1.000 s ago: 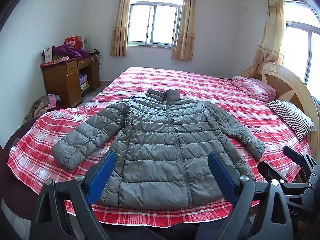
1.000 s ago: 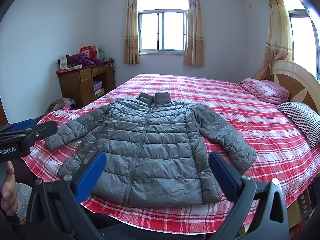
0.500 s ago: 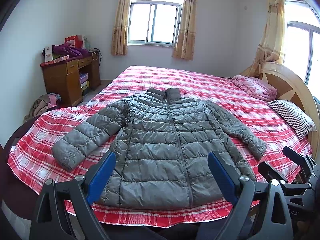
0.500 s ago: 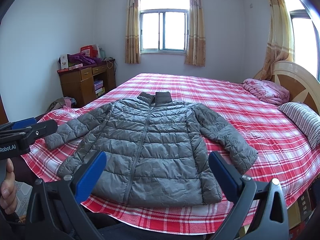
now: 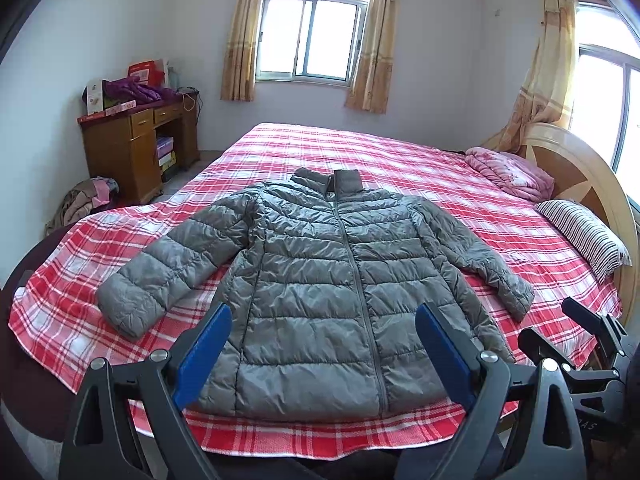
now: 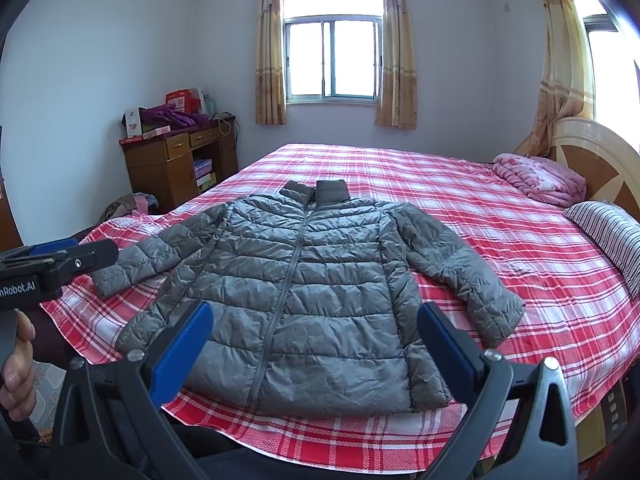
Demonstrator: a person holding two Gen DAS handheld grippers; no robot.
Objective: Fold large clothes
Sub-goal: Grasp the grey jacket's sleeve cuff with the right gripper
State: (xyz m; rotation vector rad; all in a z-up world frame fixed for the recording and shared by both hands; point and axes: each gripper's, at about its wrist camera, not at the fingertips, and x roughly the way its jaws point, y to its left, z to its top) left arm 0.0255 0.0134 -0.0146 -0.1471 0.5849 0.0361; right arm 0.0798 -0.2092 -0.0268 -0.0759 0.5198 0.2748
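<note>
Blue-padded tools [image 5: 324, 344] [image 6: 316, 344] wide apart, empty, above jacket [image 5: 320, 280].

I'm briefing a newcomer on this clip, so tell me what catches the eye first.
A grey puffer jacket lies spread flat, zipped, sleeves out, at the near end of a bed with a red plaid sheet. Both grippers, left and right, hover open before its hem, holding nothing.

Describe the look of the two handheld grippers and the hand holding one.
Each gripper, left gripper and right gripper, has black angular frames with silver pivot screws and flat blue finger pads. White lettering ending "nRobot.AI" marks the left one's body. A bare hand grips its handle; no sleeve shows.
</note>
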